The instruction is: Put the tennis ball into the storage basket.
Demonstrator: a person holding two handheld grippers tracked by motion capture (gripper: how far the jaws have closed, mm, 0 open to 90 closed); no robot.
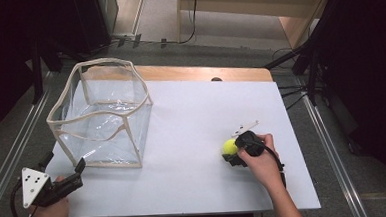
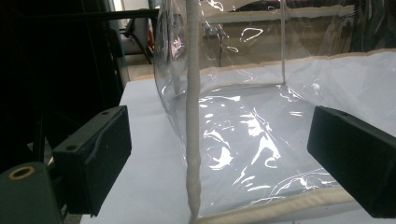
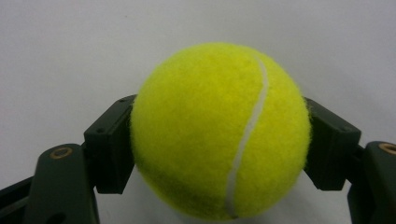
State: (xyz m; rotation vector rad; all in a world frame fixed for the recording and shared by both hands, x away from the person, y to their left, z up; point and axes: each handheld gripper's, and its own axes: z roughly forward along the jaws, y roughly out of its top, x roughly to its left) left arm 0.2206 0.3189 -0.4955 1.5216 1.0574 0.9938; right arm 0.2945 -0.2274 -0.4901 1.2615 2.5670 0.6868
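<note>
Pads of the right tool (image 3: 219, 140) press both sides of a fuzzy yellow-green tennis ball (image 3: 219, 130), which bulges between the two black blocky jaws; a curved white seam runs down the felt. In the high view that right tool (image 1: 233, 151) and the ball (image 1: 228, 146) sit on the right part of the white bench (image 1: 192, 138), toward its near edge, with the person's right hand (image 1: 261, 162) wrapped round the black body and a cable trailing back along the wrist.

The left tool (image 2: 219, 154) stands with its jaws wide apart and nothing touching the pads; between them stands the cream-corded corner of a clear soft-plastic box (image 2: 261, 130), its glossy walls wrinkled. From above, the left tool (image 1: 76, 169) hovers at the near left corner, just beside the box (image 1: 103, 113), which is open-topped, square and edged in pale piping, well apart from the ball.
</note>
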